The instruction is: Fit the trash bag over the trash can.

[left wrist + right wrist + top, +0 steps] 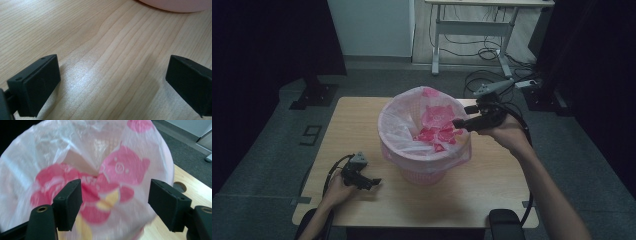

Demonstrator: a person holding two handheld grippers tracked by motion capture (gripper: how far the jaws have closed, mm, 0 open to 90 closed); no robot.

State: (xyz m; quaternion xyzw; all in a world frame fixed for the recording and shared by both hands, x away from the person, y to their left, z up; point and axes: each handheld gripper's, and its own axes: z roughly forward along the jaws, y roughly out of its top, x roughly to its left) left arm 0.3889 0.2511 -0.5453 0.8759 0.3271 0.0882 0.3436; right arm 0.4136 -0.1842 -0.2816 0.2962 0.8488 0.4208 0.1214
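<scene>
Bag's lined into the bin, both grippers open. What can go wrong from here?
1. The right gripper hangs open over the bin's near-right rim; its jaws could snag the thin pink bag and drag the liner off the rim.
2. The bin looks light; a tug on the bag might tip or slide it on the table.
3. The left gripper rests low on the table, too far off to steady the bin.

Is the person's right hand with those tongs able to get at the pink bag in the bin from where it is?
Probably yes. The right tongs hang open just over the bin's rim, and the pink bag lies right below with nothing between.
</scene>
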